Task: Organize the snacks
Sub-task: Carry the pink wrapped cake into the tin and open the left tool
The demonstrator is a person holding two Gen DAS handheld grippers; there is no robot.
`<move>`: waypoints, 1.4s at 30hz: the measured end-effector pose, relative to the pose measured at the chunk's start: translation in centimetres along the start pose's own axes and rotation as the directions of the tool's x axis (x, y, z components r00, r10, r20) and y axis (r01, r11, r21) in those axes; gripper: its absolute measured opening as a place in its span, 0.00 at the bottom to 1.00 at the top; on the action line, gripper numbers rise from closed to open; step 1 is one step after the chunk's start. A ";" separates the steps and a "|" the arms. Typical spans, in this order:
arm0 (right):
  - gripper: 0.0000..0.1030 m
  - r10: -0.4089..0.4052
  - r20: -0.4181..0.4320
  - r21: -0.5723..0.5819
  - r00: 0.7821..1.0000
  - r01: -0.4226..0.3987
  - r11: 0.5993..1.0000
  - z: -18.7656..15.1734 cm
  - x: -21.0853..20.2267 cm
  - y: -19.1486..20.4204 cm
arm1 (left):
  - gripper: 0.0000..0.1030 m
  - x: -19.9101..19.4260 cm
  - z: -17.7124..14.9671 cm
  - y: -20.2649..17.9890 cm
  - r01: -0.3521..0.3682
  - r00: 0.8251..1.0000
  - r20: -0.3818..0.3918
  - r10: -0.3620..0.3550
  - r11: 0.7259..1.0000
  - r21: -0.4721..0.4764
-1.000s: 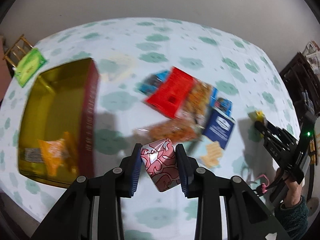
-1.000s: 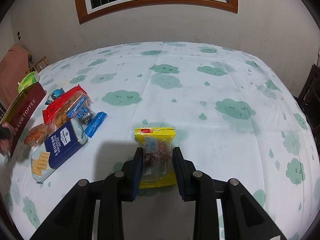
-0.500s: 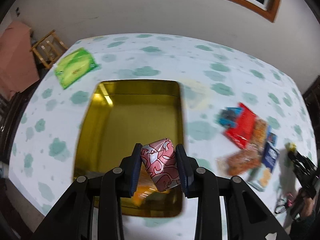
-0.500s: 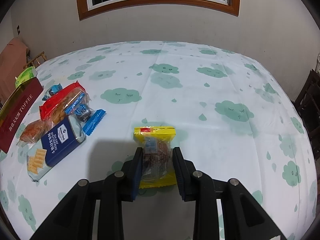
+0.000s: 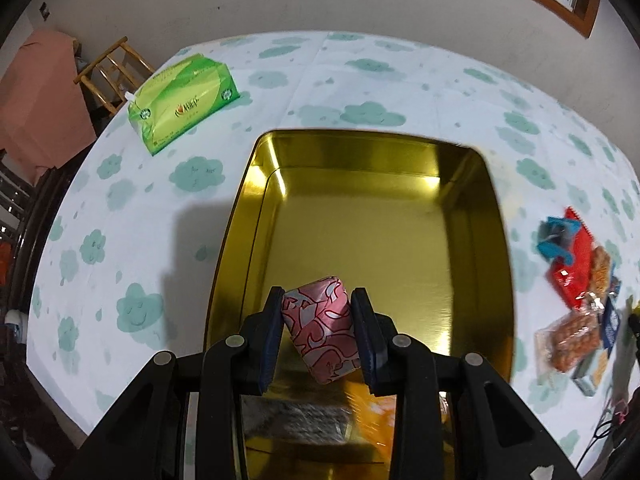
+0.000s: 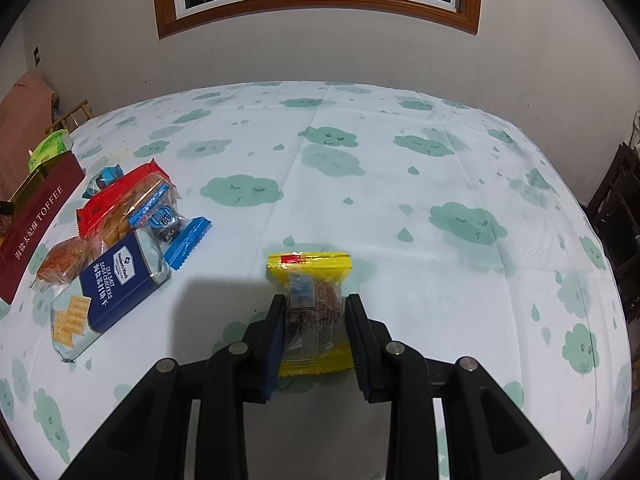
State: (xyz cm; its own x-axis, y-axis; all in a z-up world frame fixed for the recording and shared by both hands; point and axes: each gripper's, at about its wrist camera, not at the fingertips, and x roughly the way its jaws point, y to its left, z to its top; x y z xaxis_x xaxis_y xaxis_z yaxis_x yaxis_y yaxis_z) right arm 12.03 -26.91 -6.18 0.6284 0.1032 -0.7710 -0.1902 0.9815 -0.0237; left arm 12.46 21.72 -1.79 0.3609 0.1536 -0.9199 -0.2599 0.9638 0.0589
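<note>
Carrying a pink foil-wrapped snack (image 5: 324, 326) in your left tool (image 5: 318, 334), you have it pinched between both pads, tilted, above the near end of the open gold tin (image 5: 496, 248). An orange packet (image 5: 378, 412) already lies in the tin under the tool; most of the tin floor beyond is bare. Step in hand, as judged: drop-off into the tin. Next move calls for lowering a little over bare floor, then spreading the pads.

Your right tool (image 6: 314, 334) is pressed on a yellow-edged clear snack pack (image 6: 312, 300), which sits at or just above the counter (image 6: 400, 184); which, not clear. To its left, the soda cracker pack (image 6: 108, 280) and red packet (image 6: 116, 200) lie unsorted beside the tin.
</note>
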 end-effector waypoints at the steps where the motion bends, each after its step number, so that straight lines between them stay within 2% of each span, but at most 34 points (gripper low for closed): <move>1: 0.29 0.000 0.000 0.000 1.000 0.000 1.000 0.0 0.0 0.0 | 0.29 0.3 0.0 0.2 -0.003 1.000 -0.002 0.003 1.000 -0.003; 15: 0.29 -0.004 0.000 -0.004 1.000 0.004 1.000 0.0 0.0 0.0 | 0.29 2.0 -0.7 1.1 -0.024 0.999 -0.037 0.024 1.000 0.006; 26: 0.29 -0.006 0.000 -0.006 1.000 0.006 1.000 0.1 0.0 0.0 | 0.33 1.7 -0.7 1.4 -0.039 0.999 -0.017 0.039 0.999 0.014; 30: 0.29 -0.008 0.000 0.000 1.000 0.008 1.000 0.1 0.0 0.0 | 0.39 1.3 -0.9 1.3 -0.043 0.999 -0.006 0.043 0.999 0.021; 35: 0.28 -0.018 0.000 0.009 1.000 0.018 1.000 0.2 0.0 -0.1 | 0.55 0.0 -1.3 1.0 -0.052 0.998 0.035 0.051 0.998 0.033; 39: 0.27 -0.028 0.001 0.031 1.000 0.028 0.999 0.2 0.0 0.0 | 0.61 -1.6 -2.0 0.8 -0.076 0.994 0.083 0.072 0.996 0.045; 42: 0.26 -0.037 -0.001 0.046 0.999 0.037 0.998 0.3 0.0 0.0 | 0.66 -2.8 -2.7 0.7 -0.066 0.992 0.112 0.061 0.997 0.036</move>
State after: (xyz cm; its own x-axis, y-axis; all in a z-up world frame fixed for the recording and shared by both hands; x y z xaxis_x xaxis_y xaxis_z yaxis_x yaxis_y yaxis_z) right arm 12.23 -26.90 -5.97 0.6341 0.0668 -0.7704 -0.1320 0.9910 -0.0228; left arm 8.87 21.38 -0.18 0.4421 0.2357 -0.8655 -0.2509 0.9588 0.1329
